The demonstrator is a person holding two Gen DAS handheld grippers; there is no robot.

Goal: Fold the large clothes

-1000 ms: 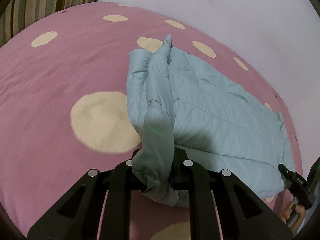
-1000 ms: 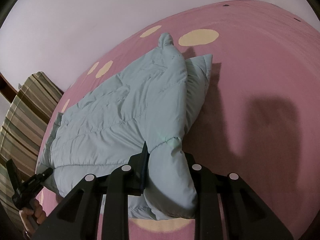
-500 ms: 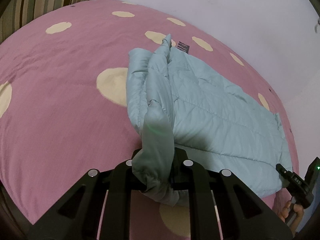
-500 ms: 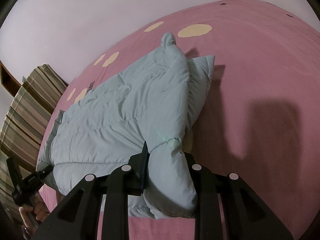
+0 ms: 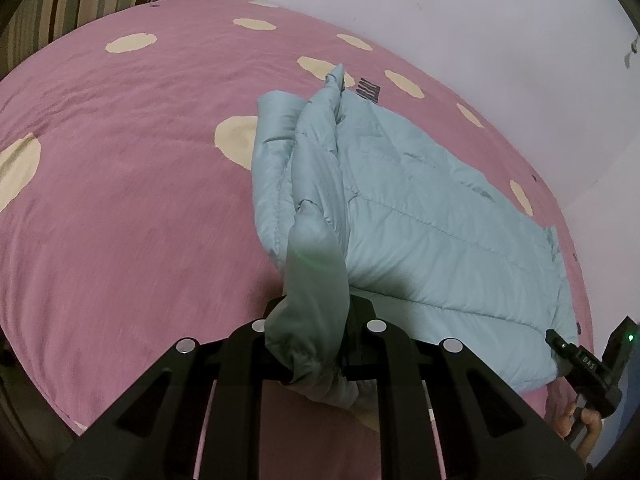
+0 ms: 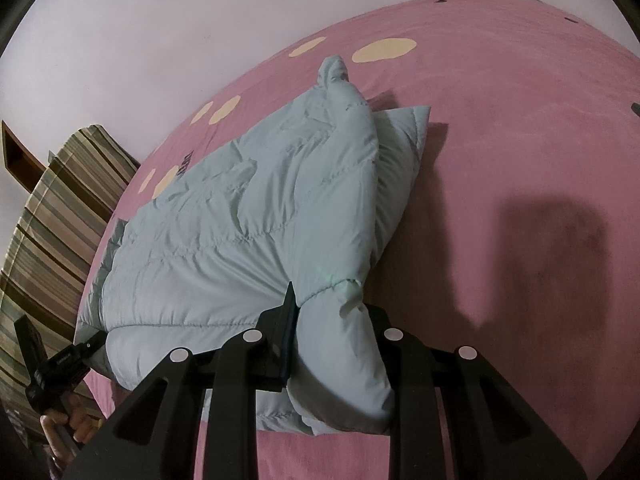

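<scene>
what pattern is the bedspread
Pink with cream dots; clearest in the left wrist view.

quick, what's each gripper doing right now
Left gripper: closed on a bunched edge of the light blue puffer jacket.
Right gripper: closed on another padded edge of that jacket.

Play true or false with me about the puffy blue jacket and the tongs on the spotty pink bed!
1. Both tongs grip the jacket. True: left tongs and right tongs each pinch a bunch of it.
2. The bedcover is green. False: it is pink with cream spots.
3. The jacket hangs fully in the air. False: most of it lies on the bed.
4. A striped cushion sits at the bed's edge. True.
</scene>
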